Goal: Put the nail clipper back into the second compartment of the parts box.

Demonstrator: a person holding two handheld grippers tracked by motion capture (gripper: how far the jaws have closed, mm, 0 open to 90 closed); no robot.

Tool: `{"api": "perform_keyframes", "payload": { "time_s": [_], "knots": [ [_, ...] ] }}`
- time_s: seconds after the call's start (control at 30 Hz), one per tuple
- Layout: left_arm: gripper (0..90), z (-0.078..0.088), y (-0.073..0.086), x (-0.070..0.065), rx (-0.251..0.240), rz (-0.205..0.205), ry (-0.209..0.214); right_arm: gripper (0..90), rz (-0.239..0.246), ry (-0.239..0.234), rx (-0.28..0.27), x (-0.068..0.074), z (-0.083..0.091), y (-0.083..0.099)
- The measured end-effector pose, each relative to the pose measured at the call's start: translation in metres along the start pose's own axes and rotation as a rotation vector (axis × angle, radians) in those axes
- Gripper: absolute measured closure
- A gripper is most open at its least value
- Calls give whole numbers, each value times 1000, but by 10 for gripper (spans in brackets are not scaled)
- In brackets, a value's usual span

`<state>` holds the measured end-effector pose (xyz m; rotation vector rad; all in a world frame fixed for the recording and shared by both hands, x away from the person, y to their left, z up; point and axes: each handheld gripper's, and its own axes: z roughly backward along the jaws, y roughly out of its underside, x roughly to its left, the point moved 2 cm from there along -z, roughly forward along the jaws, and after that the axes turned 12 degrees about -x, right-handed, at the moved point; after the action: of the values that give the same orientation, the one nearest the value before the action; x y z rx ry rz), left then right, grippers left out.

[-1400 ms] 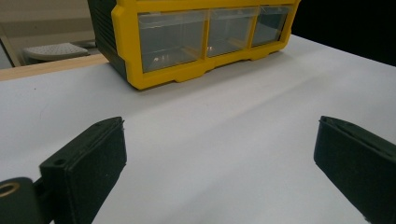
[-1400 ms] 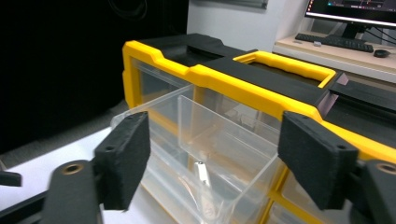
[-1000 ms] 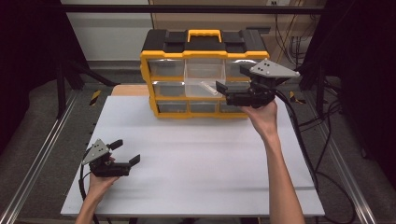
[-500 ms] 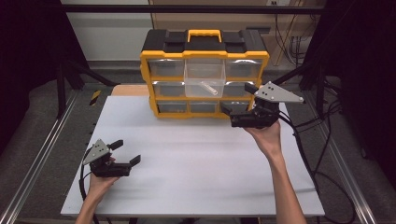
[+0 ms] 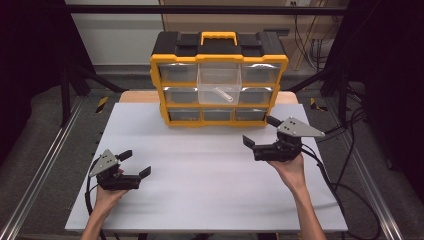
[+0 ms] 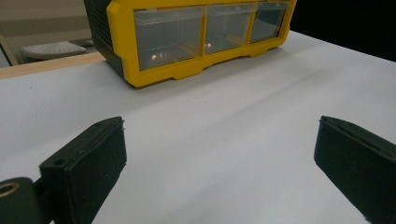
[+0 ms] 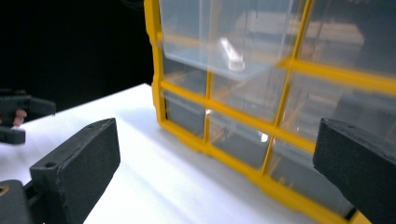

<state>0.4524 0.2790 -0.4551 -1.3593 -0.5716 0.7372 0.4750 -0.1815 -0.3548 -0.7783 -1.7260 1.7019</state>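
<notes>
A yellow and black drawer organiser (image 5: pixel 218 77) stands at the back of the white table (image 5: pixel 210 175). Its clear top middle drawer (image 5: pixel 219 85) is pulled out, with a small white piece (image 5: pixel 223 94) lying in it. The same organiser (image 7: pixel 261 93) fills the right gripper view, with the white piece (image 7: pixel 232 53) seen through the drawer floor. My right gripper (image 5: pixel 260 131) is open and empty, in front of the organiser's right end. My left gripper (image 5: pixel 136 163) rests open and empty at the table's front left. The left gripper view has the organiser's bottom drawers (image 6: pixel 196 32) ahead.
Dark floor, metal rails and cables (image 5: pixel 345 165) surround the table. A wooden board edge (image 5: pixel 135 96) shows behind the white top. The other hand's gripper (image 7: pixel 18 116) appears far left in the right gripper view.
My right gripper has drawn back from the pulled-out drawer, down and toward the table's front right. The left gripper has stayed put.
</notes>
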Motion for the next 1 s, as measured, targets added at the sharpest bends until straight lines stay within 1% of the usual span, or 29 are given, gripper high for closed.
{"api": "perform_keyframes", "payload": {
  "time_s": [0.07,0.17,0.3,0.43,0.5,0.73,0.83,0.9,1.0],
  "knots": [
    [23,0,0,0,0,0,0,14,-14,-2,11,-1,4,11],
    [23,0,0,0,0,-1,-1,13,-11,5,22,-3,8,24],
    [23,0,0,-1,1,-2,0,13,-21,6,44,-4,15,44],
    [24,0,0,-1,0,-3,1,13,-42,10,46,-7,23,63],
    [24,0,0,-1,-1,-3,2,11,-47,15,59,-9,26,69],
    [24,0,0,-1,-1,-3,5,11,-75,15,29,-15,38,85],
    [24,0,0,-2,1,-7,9,11,-90,20,29,-18,42,92],
    [24,-1,1,-2,4,-12,11,11,-91,25,38,-20,45,97],
    [24,-1,0,-2,2,-7,9,11,-95,26,44,-22,47,100]
  ]
}}
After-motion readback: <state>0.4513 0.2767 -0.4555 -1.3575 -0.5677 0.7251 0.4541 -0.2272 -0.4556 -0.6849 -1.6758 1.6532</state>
